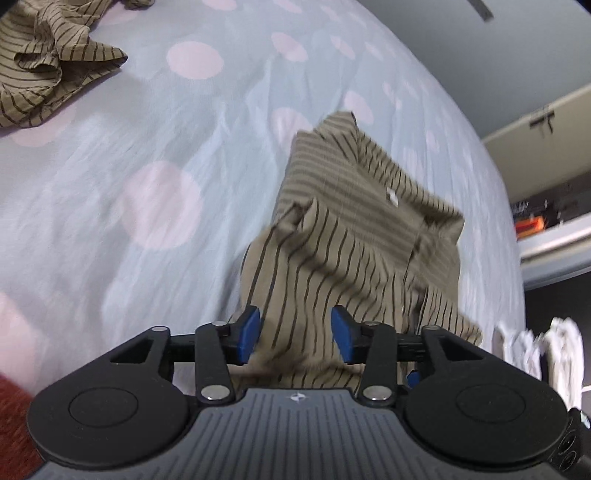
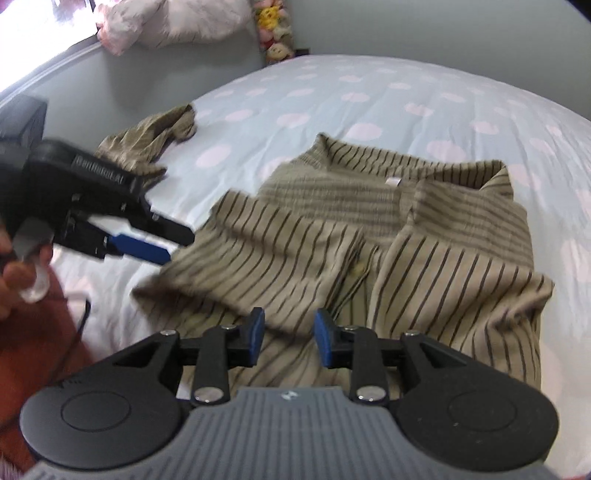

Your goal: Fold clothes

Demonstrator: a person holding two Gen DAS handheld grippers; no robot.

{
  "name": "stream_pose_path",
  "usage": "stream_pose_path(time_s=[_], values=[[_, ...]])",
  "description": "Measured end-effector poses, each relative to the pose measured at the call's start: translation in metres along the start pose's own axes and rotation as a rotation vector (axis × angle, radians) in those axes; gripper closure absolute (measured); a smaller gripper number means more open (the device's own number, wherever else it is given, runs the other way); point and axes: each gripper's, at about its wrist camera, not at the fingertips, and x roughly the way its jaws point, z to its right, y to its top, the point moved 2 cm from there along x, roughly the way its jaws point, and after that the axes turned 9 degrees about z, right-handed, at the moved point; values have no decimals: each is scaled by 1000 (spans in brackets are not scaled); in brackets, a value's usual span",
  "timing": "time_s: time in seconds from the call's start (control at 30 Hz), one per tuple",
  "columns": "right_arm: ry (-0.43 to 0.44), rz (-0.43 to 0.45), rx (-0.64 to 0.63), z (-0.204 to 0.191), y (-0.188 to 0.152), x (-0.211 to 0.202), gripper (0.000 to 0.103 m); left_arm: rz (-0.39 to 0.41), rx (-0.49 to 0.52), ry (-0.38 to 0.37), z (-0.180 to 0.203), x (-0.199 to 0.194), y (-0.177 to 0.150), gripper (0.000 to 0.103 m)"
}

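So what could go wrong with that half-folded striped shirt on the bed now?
Both grippers, left and right, stand open over the striped shirt, so its loose, rumpled folds may slump apart. A second striped garment lies close by and might get dragged in. The soft bedsheet could bunch underneath.

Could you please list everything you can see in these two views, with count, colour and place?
striped shirt: one, tan with dark stripes, partly folded on the bed in front of both grippers
second striped garment: one, same tan stripes, crumpled farther up the bed
bed sheet: one, pale blue with pink dots, under everything
soft toys: several, yellow and pink, against the wall beyond the bed
white clothes: a few, beside the bed's edge
shelf: one, white, orange item on it
left gripper: black, blue pads, open over the shirt
right gripper: black, blue pads, open over the shirt
hand: one, on the left gripper's handle
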Motion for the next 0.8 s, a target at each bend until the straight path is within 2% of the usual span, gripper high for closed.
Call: stream_pose_path(time_s=[0.07,0.17,0.23,0.27,0.3,0.33,0.47,0.53,0.57,0.6,0.67,0.8], values=[[42,-31,-30,-8,-6,-3,69,-38,44,23,2,-2,-3,61],[89,-66,-62,-20,-15,-3,63,-90,151,49,11,-5,-7,56],[107,-93,-79,-27,-21,4,62,-121,229,71,18,-4,-11,55],[117,-116,-89,-31,-25,8,59,-137,259,82,20,-3,-14,55],[128,-141,-106,-36,-29,13,52,-153,288,92,22,-2,-16,55],[136,-163,-128,-40,-33,17,50,-160,305,97,22,-1,-18,55],[79,-161,-307,-63,-47,22,50,-165,311,111,20,5,-18,55],[43,-154,-356,-68,-51,24,64,-180,292,125,16,11,-17,57],[24,-146,-359,-67,-51,23,91,-192,277,119,14,13,-16,62],[25,-139,-340,-64,-50,20,100,-203,263,114,12,14,-16,72],[20,-114,-297,-55,-45,12,100,-212,240,102,8,14,-16,80],[-43,-57,-216,-33,-33,-10,103,-202,229,63,8,6,-16,92]])
